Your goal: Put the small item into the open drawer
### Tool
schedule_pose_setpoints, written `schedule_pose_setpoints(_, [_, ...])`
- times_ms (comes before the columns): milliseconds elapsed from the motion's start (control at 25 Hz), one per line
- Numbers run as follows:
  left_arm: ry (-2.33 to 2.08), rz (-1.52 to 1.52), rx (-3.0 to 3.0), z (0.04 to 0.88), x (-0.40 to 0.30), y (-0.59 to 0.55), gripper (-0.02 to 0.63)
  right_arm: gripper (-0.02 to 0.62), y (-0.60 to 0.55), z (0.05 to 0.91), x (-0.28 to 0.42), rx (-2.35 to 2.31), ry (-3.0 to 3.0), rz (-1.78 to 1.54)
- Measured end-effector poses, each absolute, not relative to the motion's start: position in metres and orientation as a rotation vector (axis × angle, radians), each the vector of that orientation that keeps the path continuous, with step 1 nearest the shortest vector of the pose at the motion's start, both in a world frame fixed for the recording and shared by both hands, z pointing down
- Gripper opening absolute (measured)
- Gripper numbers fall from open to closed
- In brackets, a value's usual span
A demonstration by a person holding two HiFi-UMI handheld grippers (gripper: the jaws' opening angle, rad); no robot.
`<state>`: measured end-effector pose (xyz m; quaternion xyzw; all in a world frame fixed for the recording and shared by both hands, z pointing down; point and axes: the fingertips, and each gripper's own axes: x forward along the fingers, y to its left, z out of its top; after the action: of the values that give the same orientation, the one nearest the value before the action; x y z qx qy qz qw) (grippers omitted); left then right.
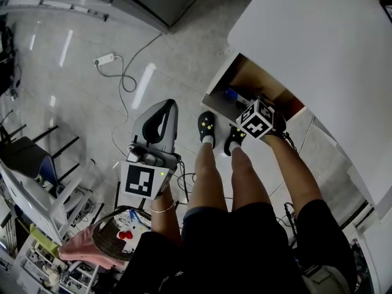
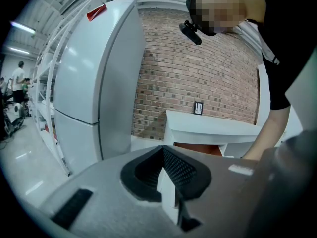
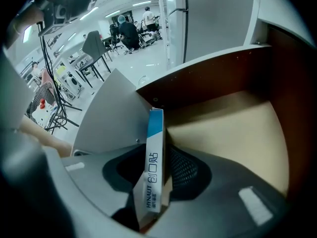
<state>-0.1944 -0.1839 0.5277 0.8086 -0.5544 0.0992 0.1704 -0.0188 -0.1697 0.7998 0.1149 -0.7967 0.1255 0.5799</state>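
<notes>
Just one small box [image 3: 154, 162] between the right gripper's [image 3: 161, 171] spread jaws over one open drawer [image 3: 233, 128]; left gripper [image 2: 166, 178] pressed together.

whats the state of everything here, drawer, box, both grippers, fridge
drawer, open, pulled out below the white top
small box, on end and slightly tilted between the right gripper's jaws, over the drawer's inside
right gripper, open, jaws apart and not pinching the small box
left gripper, shut, nothing held
fridge, both doors closed
</notes>
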Motion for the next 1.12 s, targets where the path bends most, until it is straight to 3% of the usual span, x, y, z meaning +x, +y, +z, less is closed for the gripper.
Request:
schedule_pose_setpoints(920, [-1.558, 0.266, 2.347, 0.503, -0.181, -0.170, -0.002, 0.163, -0.161, 0.758, -0.028, 0.312, -1.964, 0.312])
schedule_pose_setpoints(1120, [-1.562, 0.264, 2.363, 0.493, -0.176, -0.168, -0.002, 0.114, -0.168, 0.737, -0.030, 0.374, -2.025, 0.316])
